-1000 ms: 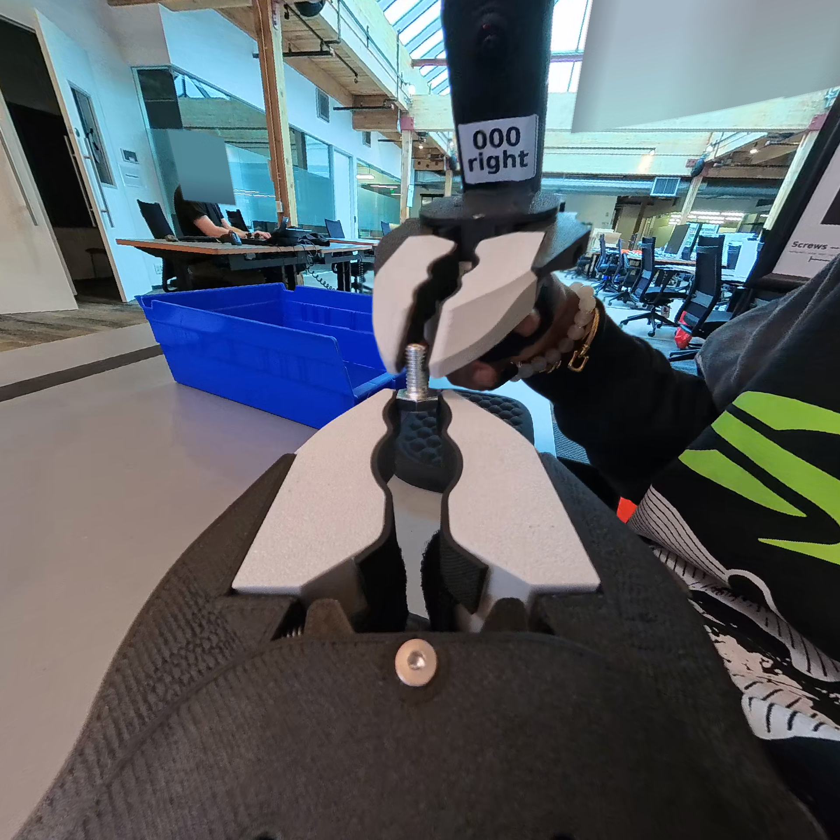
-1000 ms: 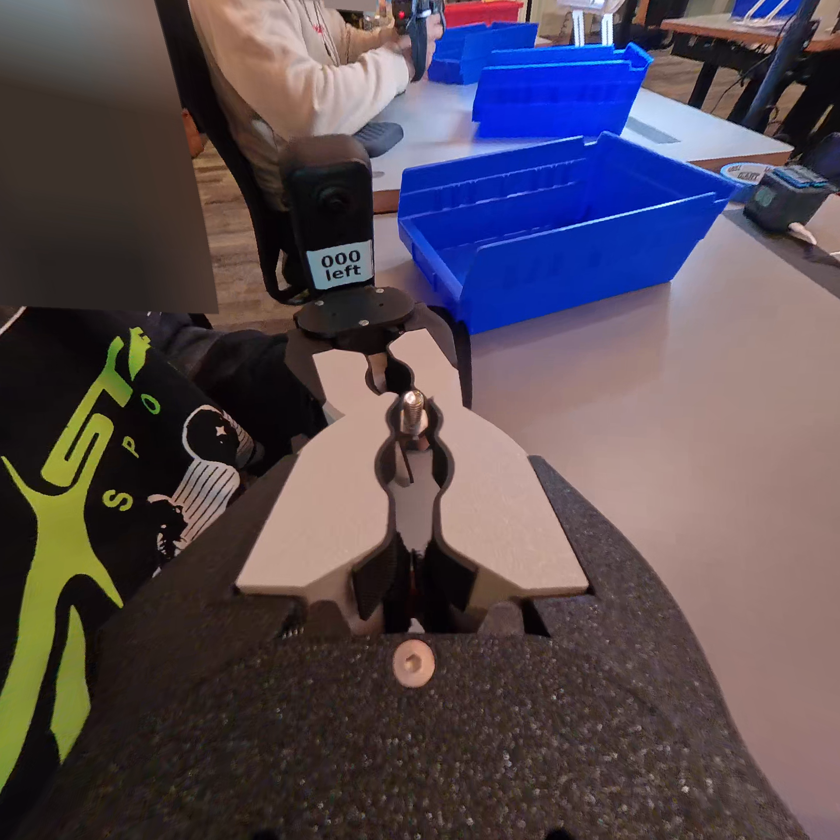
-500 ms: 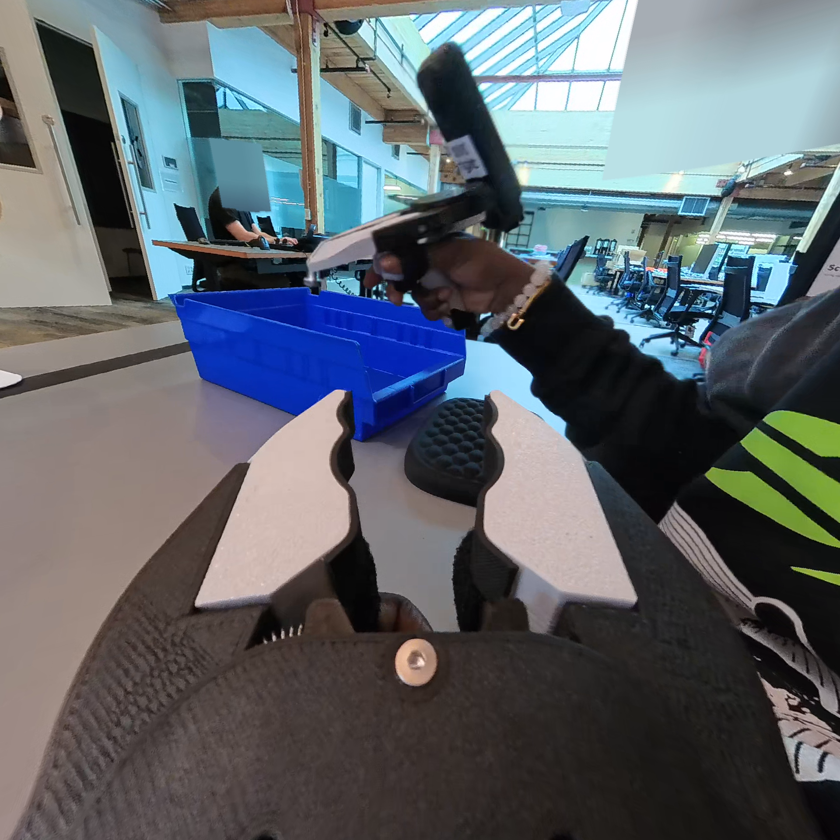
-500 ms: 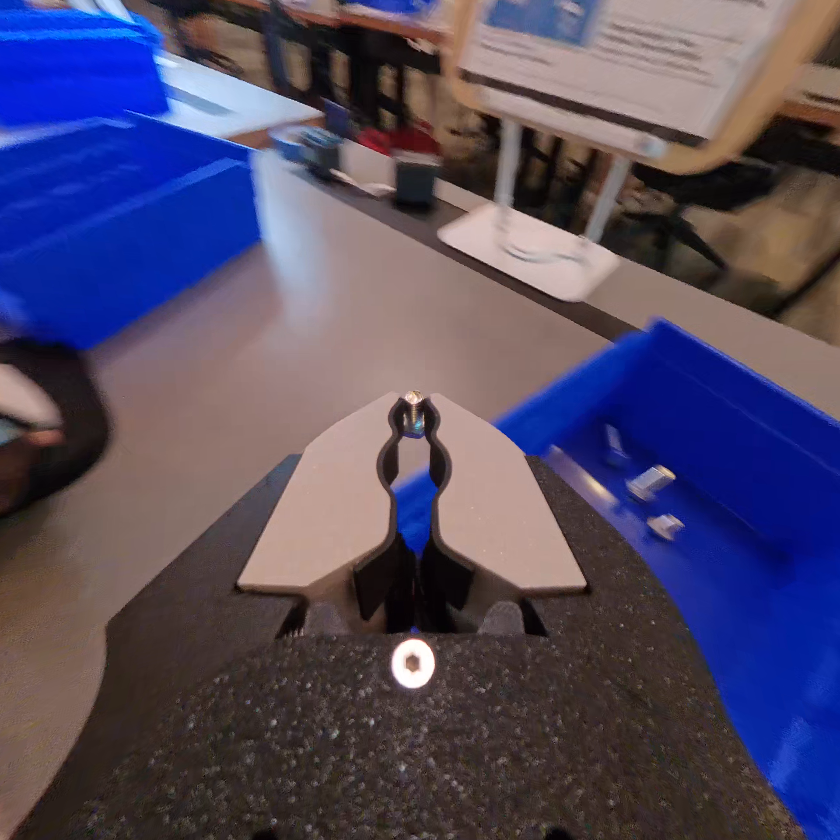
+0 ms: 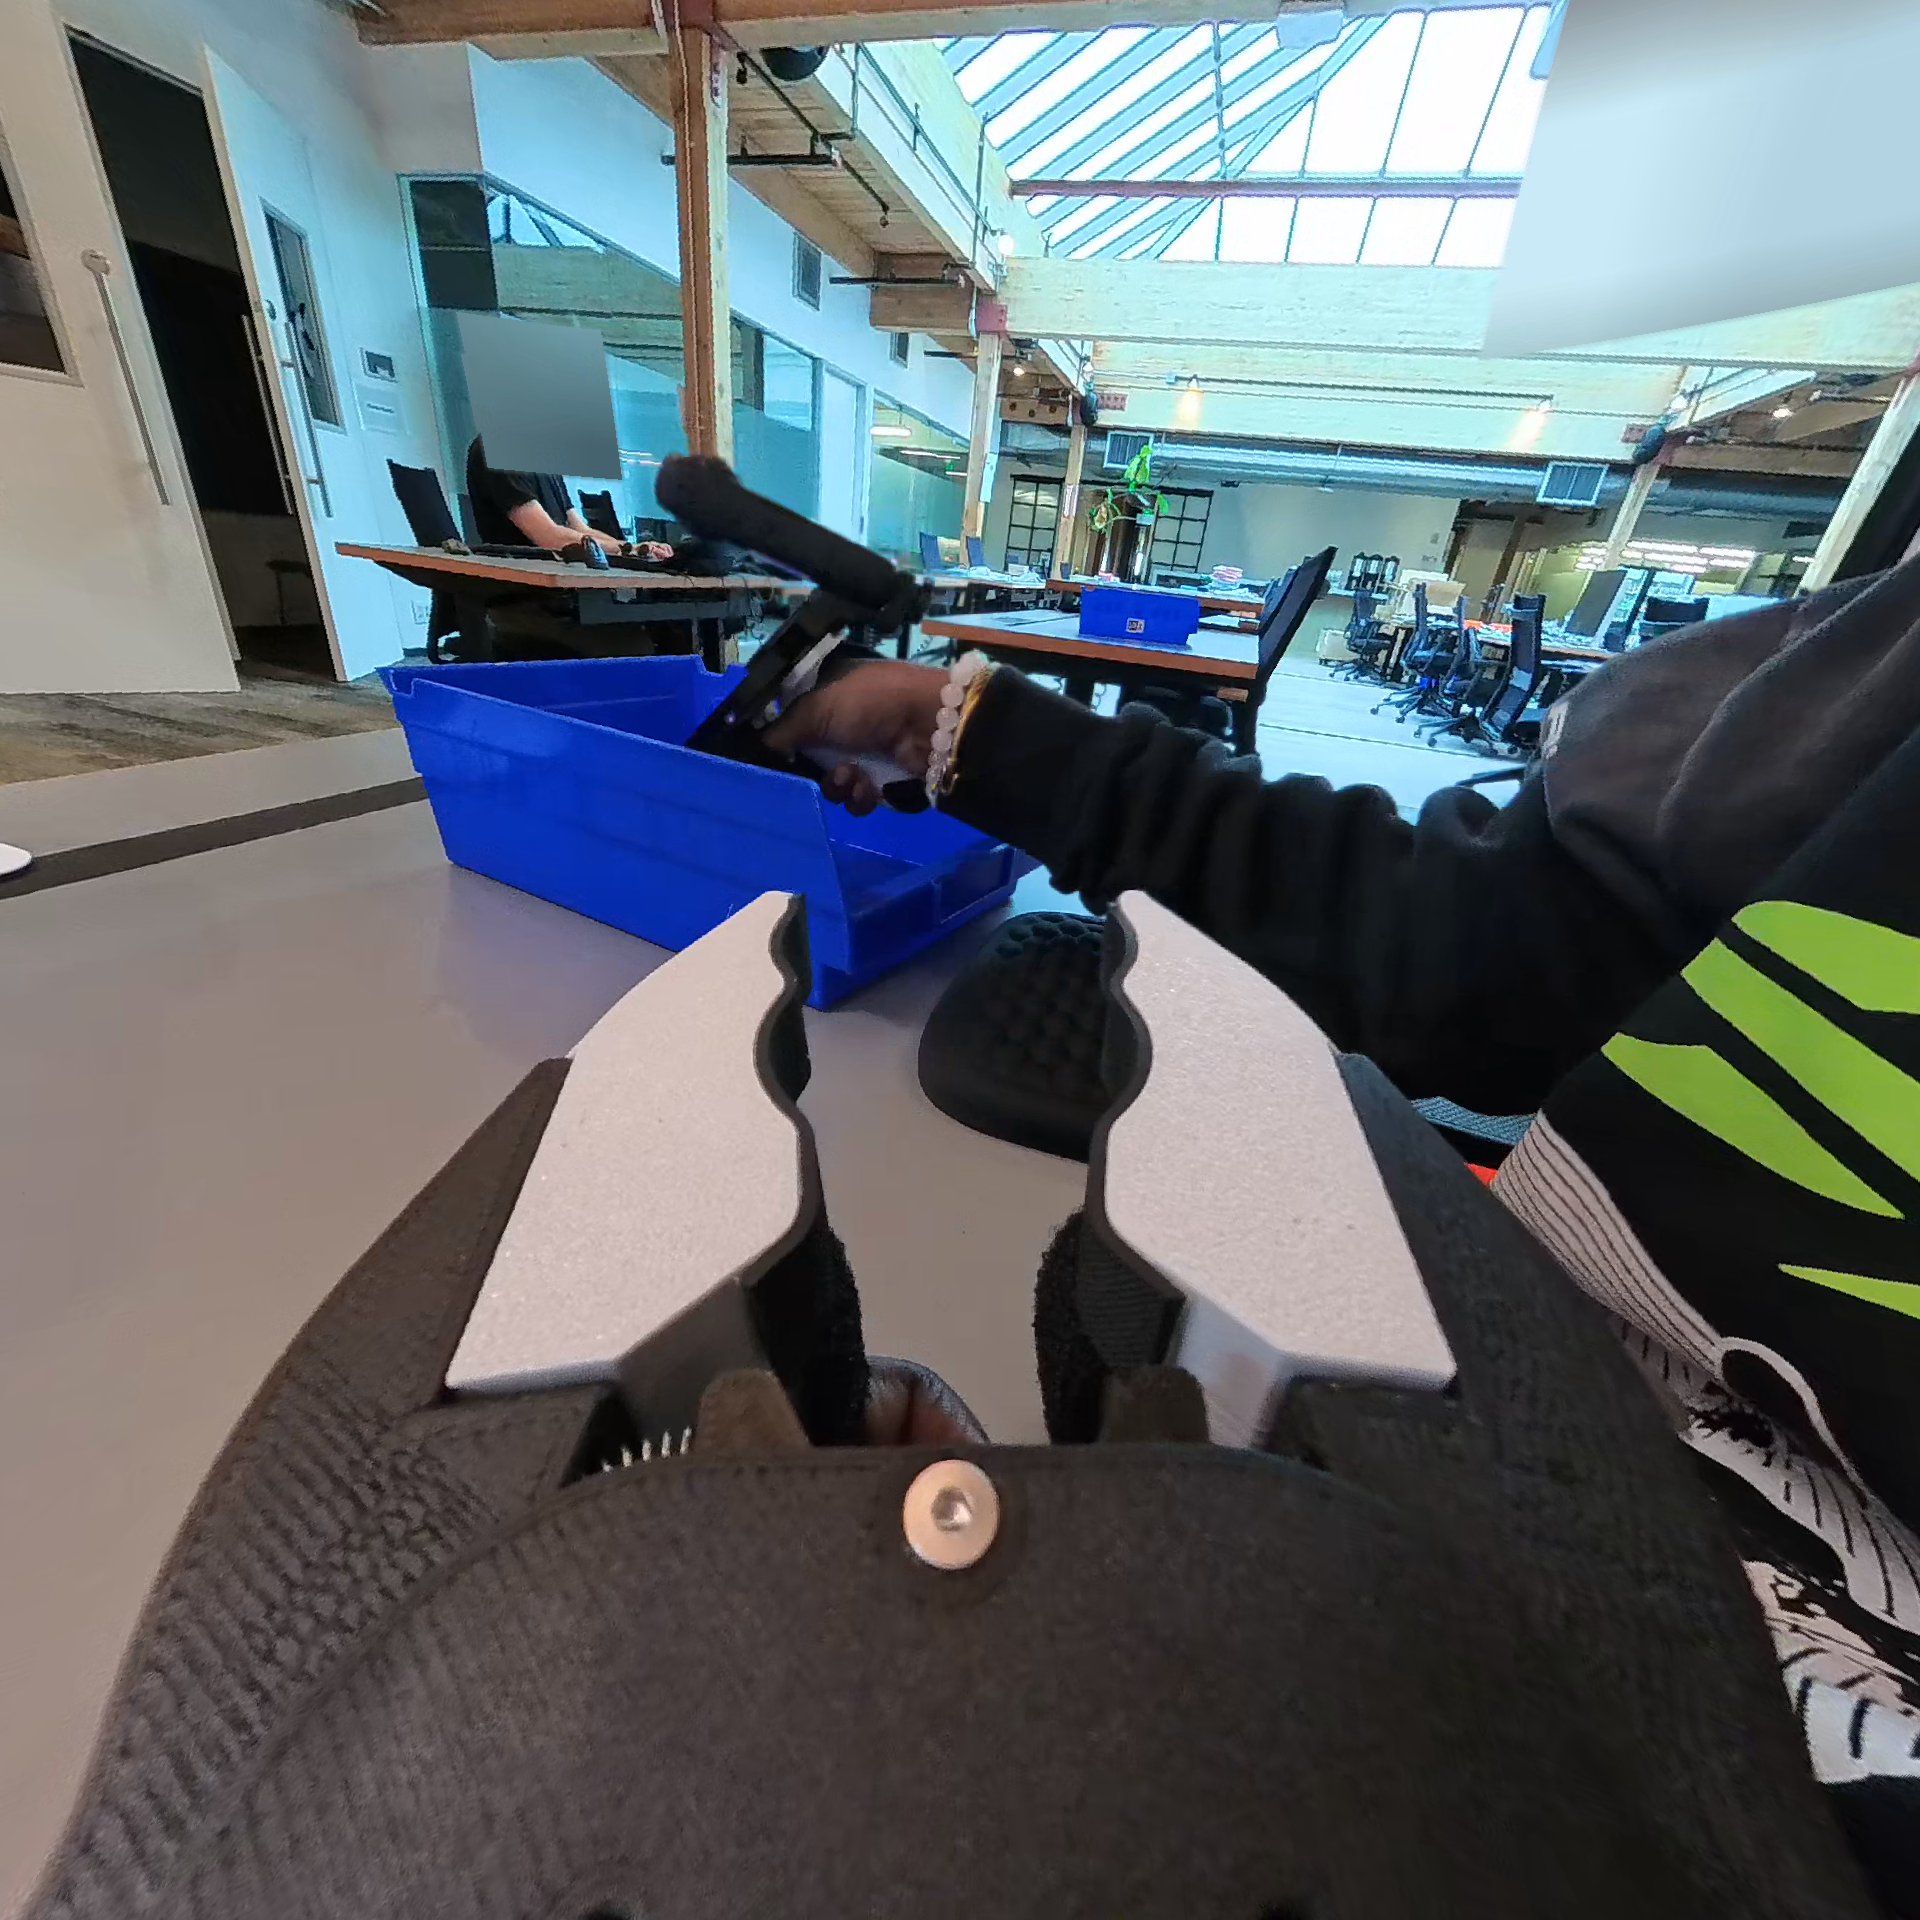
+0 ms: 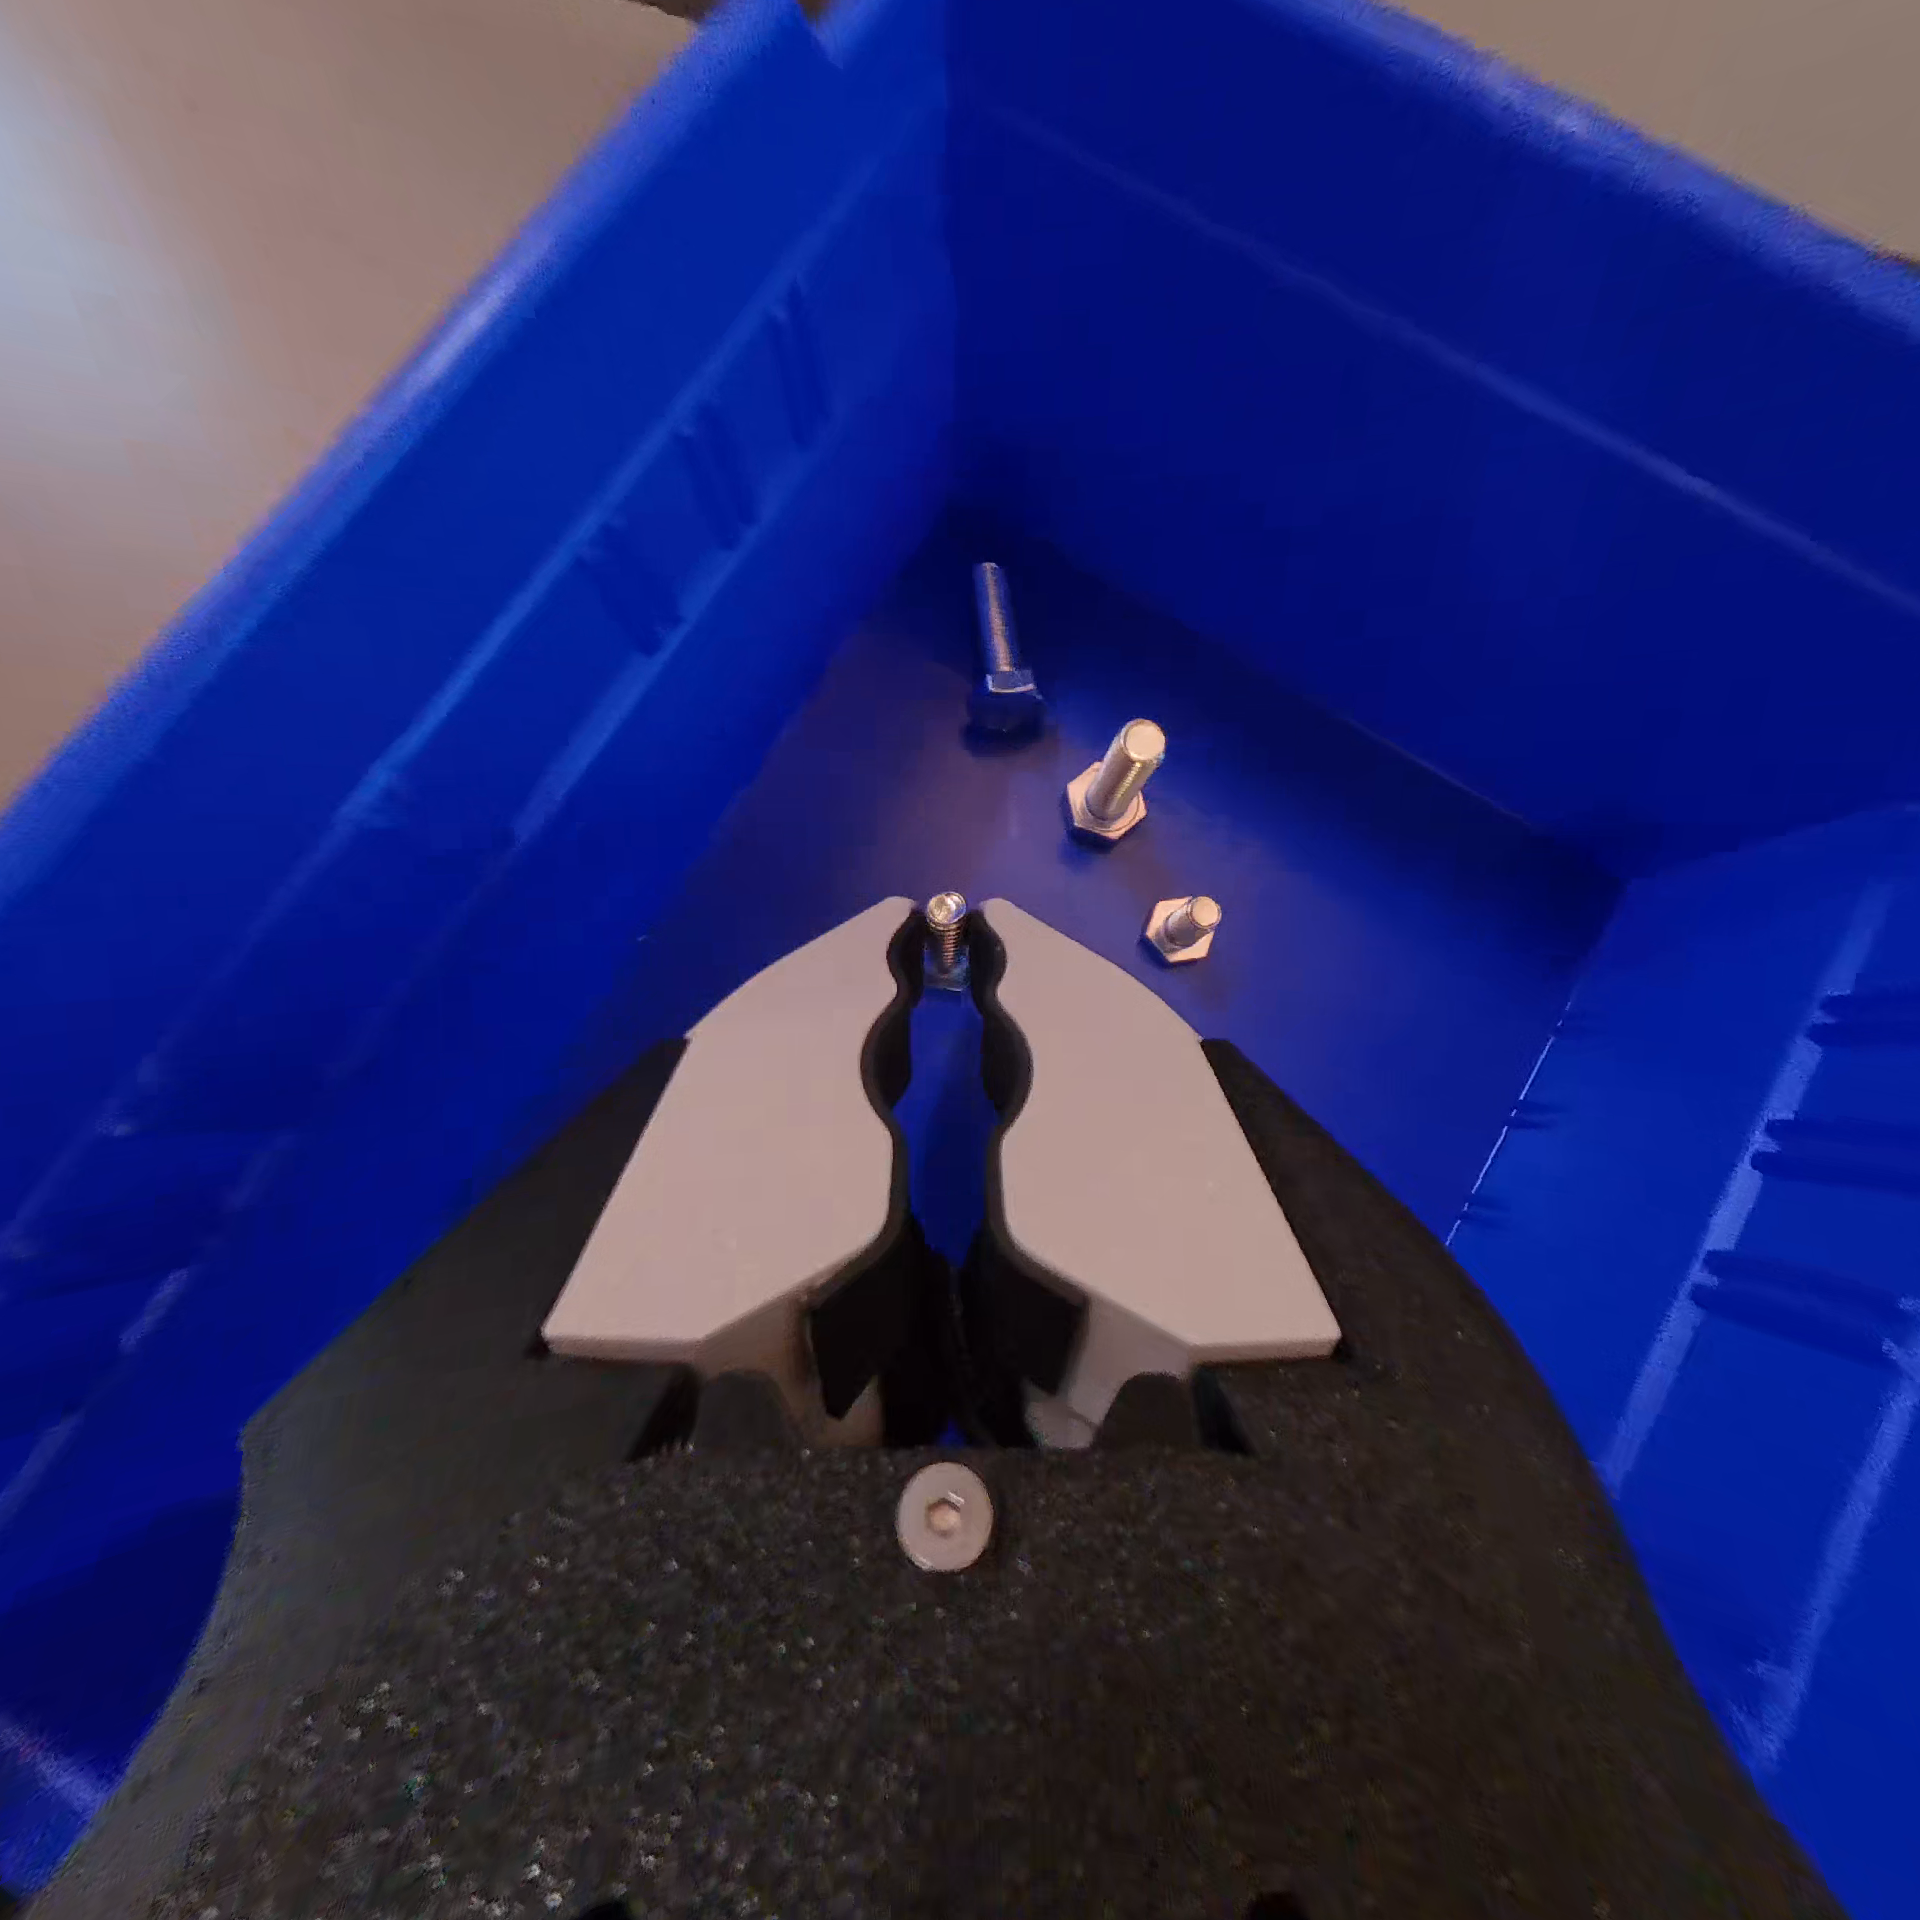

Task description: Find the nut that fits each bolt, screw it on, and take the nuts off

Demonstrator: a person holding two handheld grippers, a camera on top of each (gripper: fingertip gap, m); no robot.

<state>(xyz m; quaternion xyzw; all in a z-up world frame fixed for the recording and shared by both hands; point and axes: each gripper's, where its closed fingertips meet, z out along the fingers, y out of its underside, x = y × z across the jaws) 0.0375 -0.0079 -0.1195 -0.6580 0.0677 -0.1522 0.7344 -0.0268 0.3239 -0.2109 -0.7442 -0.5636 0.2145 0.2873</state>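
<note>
A small label shows on the front of a far blue bin on a distant desk, too small to read; the person's black top carries lime-green graphic strokes, no letters legible.

The table is smooth pale grey with a dark seam running across it beyond the left tool. Around it lies an open office: white walls and doors, timber posts and beams, a skylight overhead, rows of desks and black chairs, a seated person at a far desk.

The left tool hovers over the table with its pale fingers spread wide and nothing between them. Just ahead of its right fingertip lies a black dimpled pad; ahead of its left fingertip stands the blue bin, into which the right tool reaches, held in a hand with a bead bracelet.

The right tool points down into that bin, its fingertips closed on a small silver bolt, threaded end pointing away from the tool. Ahead and slightly right on the bin floor are three more bolts: a short one nearest, standing on its hex head, a longer one beyond it, likewise standing on its head, and a long one farthest, lying near the corner
</note>
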